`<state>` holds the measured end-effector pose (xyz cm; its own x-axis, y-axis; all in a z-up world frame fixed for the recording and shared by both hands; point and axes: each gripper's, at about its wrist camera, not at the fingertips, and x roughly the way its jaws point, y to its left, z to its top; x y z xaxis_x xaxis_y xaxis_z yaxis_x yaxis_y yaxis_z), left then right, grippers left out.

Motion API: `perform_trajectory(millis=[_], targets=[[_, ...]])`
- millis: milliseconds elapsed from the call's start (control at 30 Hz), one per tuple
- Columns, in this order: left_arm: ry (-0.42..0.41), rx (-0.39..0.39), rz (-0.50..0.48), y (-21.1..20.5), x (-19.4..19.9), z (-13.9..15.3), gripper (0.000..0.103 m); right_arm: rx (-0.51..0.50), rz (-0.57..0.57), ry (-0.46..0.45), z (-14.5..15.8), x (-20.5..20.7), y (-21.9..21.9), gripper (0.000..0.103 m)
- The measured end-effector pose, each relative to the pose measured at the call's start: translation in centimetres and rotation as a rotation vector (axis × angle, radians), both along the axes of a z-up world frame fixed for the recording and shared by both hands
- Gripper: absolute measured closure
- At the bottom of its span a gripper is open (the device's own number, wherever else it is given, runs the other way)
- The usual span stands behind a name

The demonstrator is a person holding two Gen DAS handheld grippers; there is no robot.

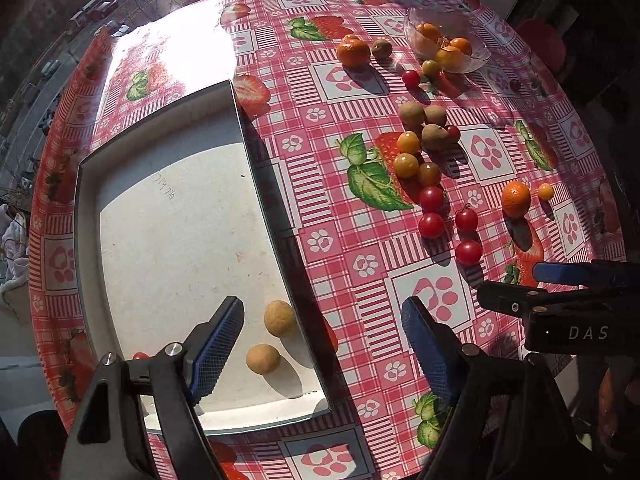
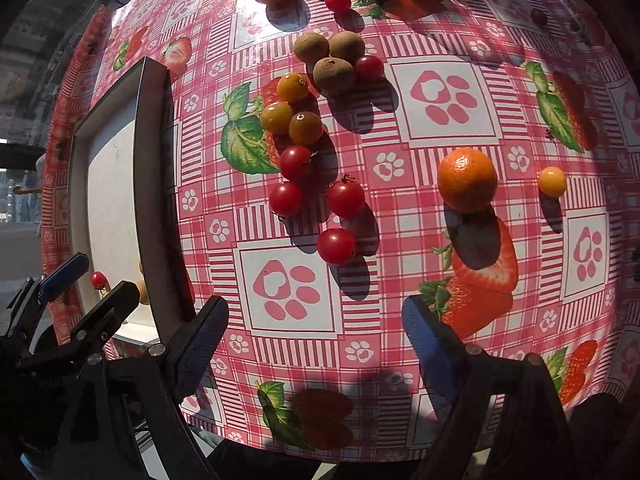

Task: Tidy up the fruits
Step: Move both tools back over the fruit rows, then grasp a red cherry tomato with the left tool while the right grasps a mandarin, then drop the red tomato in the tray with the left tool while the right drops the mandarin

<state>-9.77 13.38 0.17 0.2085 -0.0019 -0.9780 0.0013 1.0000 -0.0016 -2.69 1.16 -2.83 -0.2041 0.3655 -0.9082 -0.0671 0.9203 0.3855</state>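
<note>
A white tray (image 1: pixel 168 152) lies on the left of the table and holds two tan longans (image 1: pixel 263 358) and a red cherry tomato (image 2: pixel 98 279). My left gripper (image 1: pixel 322 354) is open and empty above the tray's right edge. Loose on the cloth are red cherry tomatoes (image 2: pixel 336 246), yellow ones (image 2: pixel 277 118), brown longans (image 2: pixel 334 76) and a mandarin (image 2: pixel 467 180). My right gripper (image 2: pixel 316 344) is open and empty, hovering short of the red tomatoes. It also shows in the left wrist view (image 1: pixel 520 286).
A glass bowl (image 1: pixel 478 58) with orange fruit stands at the far side, with another mandarin (image 1: pixel 353 52) and a longan (image 1: pixel 381 48) to its left. A small yellow tomato (image 2: pixel 552 182) lies right of the near mandarin. The round table (image 2: pixel 440 446) has a strawberry-print cloth.
</note>
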Motion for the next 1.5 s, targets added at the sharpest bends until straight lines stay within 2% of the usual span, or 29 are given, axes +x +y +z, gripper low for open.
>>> perform_trajectory(millis=[133,367,733,1033,1100,1133,1167,1300,1367,1500], targets=[[0.039,0.005,-0.039,-2.3,0.8,-1.7,0.021,-0.042,-0.067,0.028,-1.2,-0.3,-3.8,0.012],[0.082,-0.005,-0.017,-3.7,2.9,-4.5,0.021,-0.07,-0.102,0.04,-2.6,0.4,-7.2,0.012],[0.103,-0.015,-0.008,-5.4,5.6,-6.7,0.021,-0.065,-0.09,-0.003,-4.0,3.8,-6.8,0.013],[0.103,0.018,0.012,-7.7,7.3,-7.9,0.021,-0.061,-0.063,-0.038,-4.3,7.2,-5.0,0.02],[0.098,0.026,0.008,-7.8,7.4,-7.8,0.027,-0.062,-0.056,-0.051,-4.3,8.5,-3.7,0.028],[0.096,0.026,0.001,-7.7,7.4,-7.5,0.031,-0.066,-0.051,-0.058,-4.4,9.7,-2.7,0.036],[0.094,0.027,-0.001,-7.9,7.5,-7.5,0.037,-0.066,-0.047,-0.064,-4.1,9.9,-2.4,0.043],[0.08,0.023,-0.012,-8.2,7.7,-6.7,0.058,-0.061,-0.045,-0.069,-4.0,10.2,-2.2,0.059],[0.074,0.011,-0.02,-8.1,7.8,-6.5,0.08,-0.048,-0.05,-0.067,-4.1,10.0,-2.5,0.062],[0.085,-0.048,0.006,-7.2,7.7,-6.2,0.08,-0.033,-0.054,-0.063,-4.0,9.8,-2.7,0.062]])
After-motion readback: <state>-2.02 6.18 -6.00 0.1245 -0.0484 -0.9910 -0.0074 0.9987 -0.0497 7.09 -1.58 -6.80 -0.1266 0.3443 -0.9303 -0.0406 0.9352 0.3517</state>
